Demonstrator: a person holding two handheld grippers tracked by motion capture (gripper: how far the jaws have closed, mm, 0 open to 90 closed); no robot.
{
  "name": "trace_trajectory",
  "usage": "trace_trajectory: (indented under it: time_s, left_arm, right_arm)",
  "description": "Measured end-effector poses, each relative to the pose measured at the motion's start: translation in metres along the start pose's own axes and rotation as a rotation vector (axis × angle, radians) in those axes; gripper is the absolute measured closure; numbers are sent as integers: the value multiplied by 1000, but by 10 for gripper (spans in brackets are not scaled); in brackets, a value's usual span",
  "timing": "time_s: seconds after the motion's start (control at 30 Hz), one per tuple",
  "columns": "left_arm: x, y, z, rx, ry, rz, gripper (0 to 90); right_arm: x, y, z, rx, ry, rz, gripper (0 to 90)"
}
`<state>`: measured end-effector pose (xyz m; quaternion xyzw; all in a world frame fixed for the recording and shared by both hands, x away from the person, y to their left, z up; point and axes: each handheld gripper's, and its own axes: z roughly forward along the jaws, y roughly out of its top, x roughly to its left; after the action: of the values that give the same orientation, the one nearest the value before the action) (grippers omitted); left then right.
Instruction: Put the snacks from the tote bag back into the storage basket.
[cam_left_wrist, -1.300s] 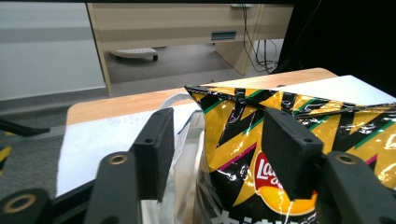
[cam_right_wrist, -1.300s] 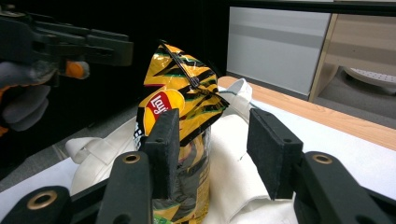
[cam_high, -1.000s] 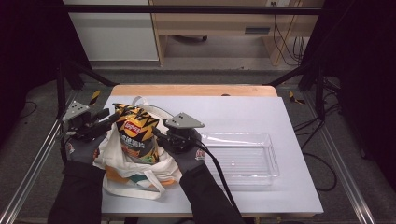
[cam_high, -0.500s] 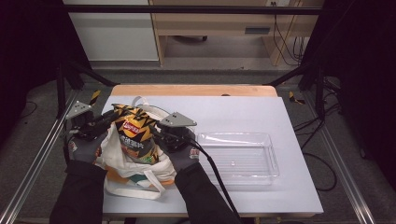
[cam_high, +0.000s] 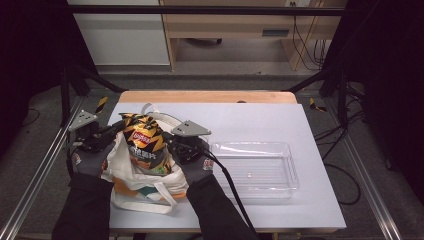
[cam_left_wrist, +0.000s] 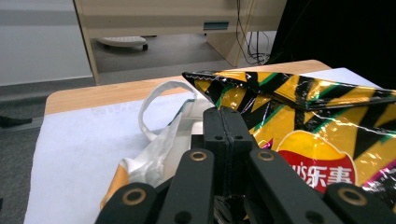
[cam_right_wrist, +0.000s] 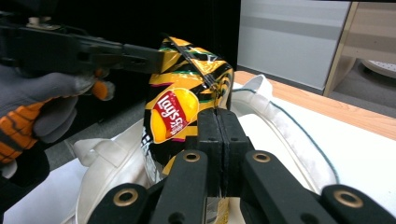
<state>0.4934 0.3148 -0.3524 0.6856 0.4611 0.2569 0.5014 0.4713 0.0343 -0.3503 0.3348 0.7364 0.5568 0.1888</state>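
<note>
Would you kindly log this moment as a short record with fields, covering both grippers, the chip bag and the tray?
left gripper: fingers just closed, shut at the chip bag's side
right gripper: fingers just closed, shut at the opposite side
chip bag: yellow and black, upright in the tote bag's mouth
tote bag: white, lying on the table
tray: clear plastic, empty, beside the right gripper
table: white cover

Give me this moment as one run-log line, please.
left gripper: just closed, at bag side | right gripper: just closed beside chip bag | chip bag: upright in tote bag | tray: empty
</note>
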Motion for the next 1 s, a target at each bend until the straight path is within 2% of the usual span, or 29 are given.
trace_trajectory:
  time_s: [0.13, 0.2, 0.33, 0.43, 0.53, 0.6, 0.73, 0.8, 0.9, 1.0]
  left_arm:
    - [-9, -2, -9, 2, -9, 15, 898]
    - [-16, -5, -15, 0, -3, 27, 899]
    - [-23, -10, -22, 7, 4, 38, 899]
    - [-23, -12, -23, 10, 14, 41, 899]
    - [-17, -14, -22, 5, 9, 28, 898]
    - [-16, -14, -21, -8, 9, 43, 888]
    - [-13, -11, -21, -43, 10, 47, 787]
    - [-11, -6, -22, -71, -7, 52, 740]
    - [-10, -4, -20, -71, -4, 56, 707]
    - [-6, -2, -10, -47, -15, 37, 695]
  right_arm:
    - [-7, 4, -8, -14, -23, 16, 897]
    - [-10, 4, -9, -8, -30, 19, 896]
    - [-16, 1, -7, 0, -47, 26, 892]
    - [-17, 0, -4, 3, -48, 31, 888]
    - [-13, -2, -1, -1, -48, 24, 884]
    - [-12, -2, -1, -5, -48, 18, 885]
    - [-11, -2, -3, -8, -48, 17, 885]
    - [-11, -3, -3, -9, -43, 17, 885]
    - [-10, -4, -3, -11, -41, 15, 884]
    - [-10, -4, -2, -9, -43, 10, 885]
